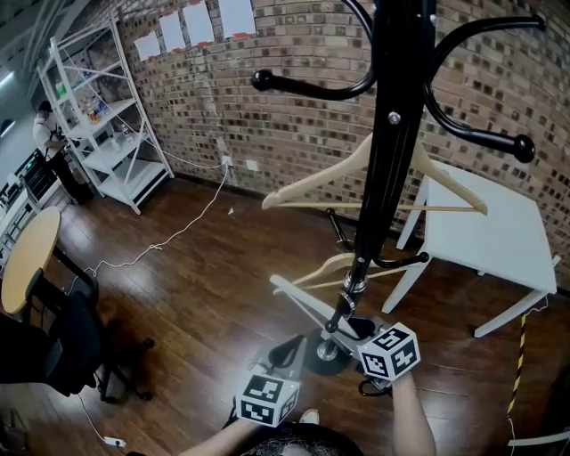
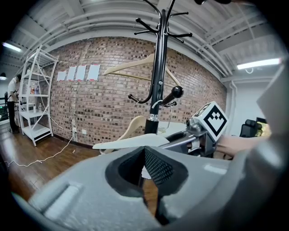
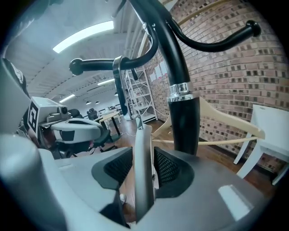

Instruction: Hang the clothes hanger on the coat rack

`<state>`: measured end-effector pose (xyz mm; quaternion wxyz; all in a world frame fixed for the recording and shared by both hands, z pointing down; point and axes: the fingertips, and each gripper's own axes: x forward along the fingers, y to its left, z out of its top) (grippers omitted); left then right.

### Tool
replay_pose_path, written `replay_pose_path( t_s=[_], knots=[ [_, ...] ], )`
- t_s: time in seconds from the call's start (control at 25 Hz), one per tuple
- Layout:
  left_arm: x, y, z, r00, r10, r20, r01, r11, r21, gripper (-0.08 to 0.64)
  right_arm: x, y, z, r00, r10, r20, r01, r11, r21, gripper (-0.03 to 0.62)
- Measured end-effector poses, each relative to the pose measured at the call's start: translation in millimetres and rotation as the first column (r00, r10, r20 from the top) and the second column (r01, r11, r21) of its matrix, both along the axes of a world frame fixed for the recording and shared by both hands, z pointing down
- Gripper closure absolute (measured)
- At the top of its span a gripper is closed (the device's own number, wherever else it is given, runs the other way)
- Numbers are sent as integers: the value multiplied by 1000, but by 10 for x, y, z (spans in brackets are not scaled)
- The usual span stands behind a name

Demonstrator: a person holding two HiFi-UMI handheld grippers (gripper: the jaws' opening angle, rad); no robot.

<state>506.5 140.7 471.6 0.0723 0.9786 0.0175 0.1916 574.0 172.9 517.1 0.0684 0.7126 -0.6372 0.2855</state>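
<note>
The pale hanger [image 3: 143, 149] stands between the right tongs [image 1: 343, 322], which are released, their pads not pressing on it. Its metal hook [image 3: 118, 85] curves over a low arm of the black coat rack [image 1: 387, 160]. The left tongs [image 1: 287, 349], clenched, are near, just under the hanger's left end.

The coat rack [image 1: 392, 134] runs off the head view's top edge; the wall papers [image 1: 198, 22] are illegible.
</note>
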Motion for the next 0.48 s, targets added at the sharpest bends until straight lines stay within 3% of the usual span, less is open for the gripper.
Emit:
replay_pose_path(
  t_s=[0.2, 0.48],
  knots=[
    [-28, 24, 21, 1000, -10, 11, 10, 1000, 2, 557, 93, 74, -71, 991, 47, -125, -51, 998, -31, 442],
    [-129, 27, 59, 999, -26, 23, 26, 1000, -4, 557, 155, 203, -257, 971, 134, -198, -136, 991, 5, 442]
  ],
)
